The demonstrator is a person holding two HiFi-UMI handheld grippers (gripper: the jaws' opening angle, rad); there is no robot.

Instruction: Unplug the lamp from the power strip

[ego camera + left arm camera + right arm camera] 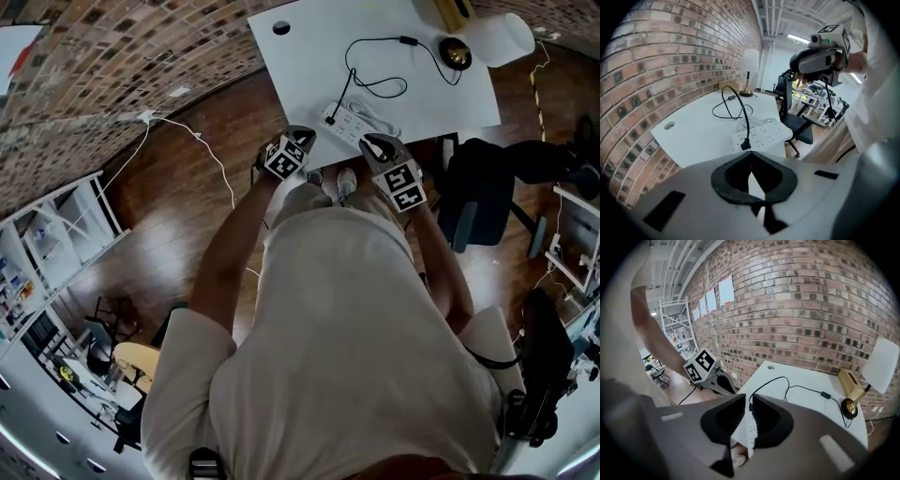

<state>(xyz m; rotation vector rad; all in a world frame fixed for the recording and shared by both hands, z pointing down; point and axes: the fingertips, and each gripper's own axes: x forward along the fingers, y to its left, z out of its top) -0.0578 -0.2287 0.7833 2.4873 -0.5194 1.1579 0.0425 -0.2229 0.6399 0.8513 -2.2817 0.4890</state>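
Note:
A white power strip (354, 123) lies at the near edge of the white table (309, 66). A black plug (330, 120) sits in its left end. Its black cord (375, 86) loops back to the lamp (492, 39), which has a brass base and a white shade, at the far right. Both grippers hover just short of the table edge, apart from the strip. My left gripper (306, 135) has its jaws together, empty. My right gripper (373, 142) stands a narrow crack open with nothing between. In the left gripper view the plug (746, 146) lies straight ahead of the left gripper (751, 157). In the right gripper view the strip (750, 425) shows through the gap.
A dark office chair (487, 202) stands right of the table, close to my right arm. A brick wall runs along the table's left and far sides. A small wooden box (851, 380) sits by the lamp. White shelving (47, 253) and a floor cable (202, 141) lie left.

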